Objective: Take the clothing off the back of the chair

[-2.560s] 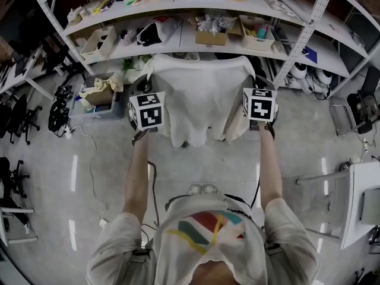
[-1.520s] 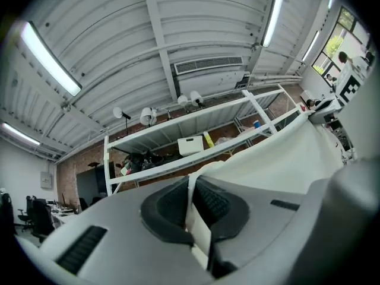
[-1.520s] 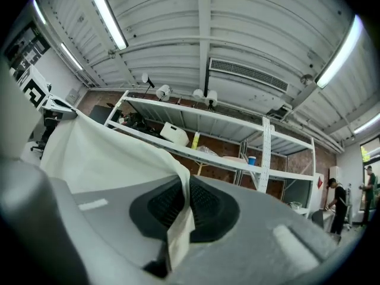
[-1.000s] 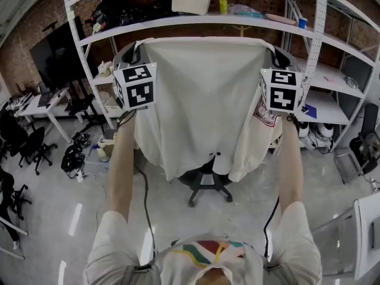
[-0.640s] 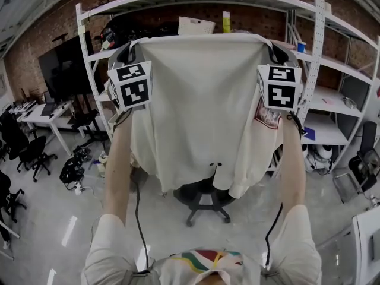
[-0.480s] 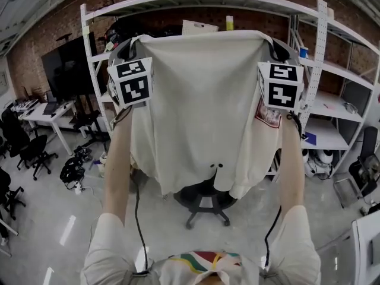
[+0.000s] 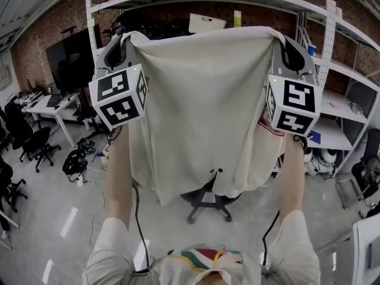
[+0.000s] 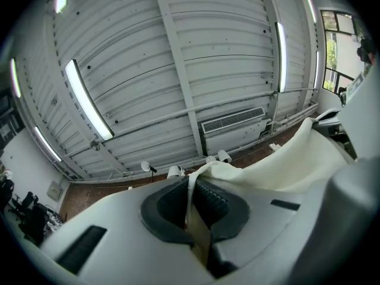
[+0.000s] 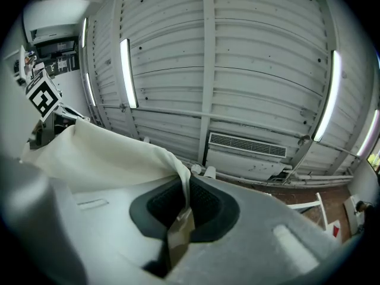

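Pinches the clothing [image 7: 205, 111] tight in left gripper [image 7: 126, 37] and right gripper [image 7: 284, 40], spread between them; hoists higher than a second ago, well above the chair [image 7: 208, 202]. Looks freed.

Left gripper [image 7: 126, 38] and right gripper [image 7: 284, 40] held high, tilted upward — fingers [image 8: 217, 199] clamped.

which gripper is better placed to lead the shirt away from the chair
Probably left. Left gripper and right gripper both clamp the shirt at top corners, but open floor lies leftward; shelves crowd the right.
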The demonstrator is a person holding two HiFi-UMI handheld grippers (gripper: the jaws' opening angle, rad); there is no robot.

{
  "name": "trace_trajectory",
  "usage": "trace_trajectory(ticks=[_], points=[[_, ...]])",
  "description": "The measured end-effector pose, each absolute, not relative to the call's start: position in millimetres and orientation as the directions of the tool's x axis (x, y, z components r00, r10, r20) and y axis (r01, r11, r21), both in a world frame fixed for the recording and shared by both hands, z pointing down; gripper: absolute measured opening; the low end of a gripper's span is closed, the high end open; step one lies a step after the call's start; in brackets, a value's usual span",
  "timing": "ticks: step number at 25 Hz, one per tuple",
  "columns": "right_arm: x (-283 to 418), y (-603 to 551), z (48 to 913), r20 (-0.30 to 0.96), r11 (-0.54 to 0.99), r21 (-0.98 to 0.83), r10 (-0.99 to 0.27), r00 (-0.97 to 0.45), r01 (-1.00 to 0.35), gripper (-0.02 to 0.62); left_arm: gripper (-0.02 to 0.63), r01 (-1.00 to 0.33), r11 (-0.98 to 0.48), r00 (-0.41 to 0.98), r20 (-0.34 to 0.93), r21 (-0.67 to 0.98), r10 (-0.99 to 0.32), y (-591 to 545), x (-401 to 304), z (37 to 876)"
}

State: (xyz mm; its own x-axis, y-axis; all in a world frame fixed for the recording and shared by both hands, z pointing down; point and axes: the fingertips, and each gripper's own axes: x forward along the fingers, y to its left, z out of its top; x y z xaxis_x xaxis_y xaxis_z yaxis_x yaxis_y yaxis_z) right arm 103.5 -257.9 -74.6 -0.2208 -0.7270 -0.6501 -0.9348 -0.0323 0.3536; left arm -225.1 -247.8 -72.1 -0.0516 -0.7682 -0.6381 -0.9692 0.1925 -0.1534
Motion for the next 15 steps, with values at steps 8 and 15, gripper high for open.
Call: trace_trajectory(ticks=[8,15], points=[[102,-240,-23,-0.608,0.034,0.368,-0.747,-0.268,-0.929,0.011,0.015,-0.976,0.152,-0.019,-0.63,-0.157,-0.776,-224,-212,-24],[105,-265,36,-0.496,0.098,0.363,-0.821,-0.282,-0.927,0.011,0.015,-0.981,0.094,0.015,-0.549,-0.169,-0.835,-258,-192,38]])
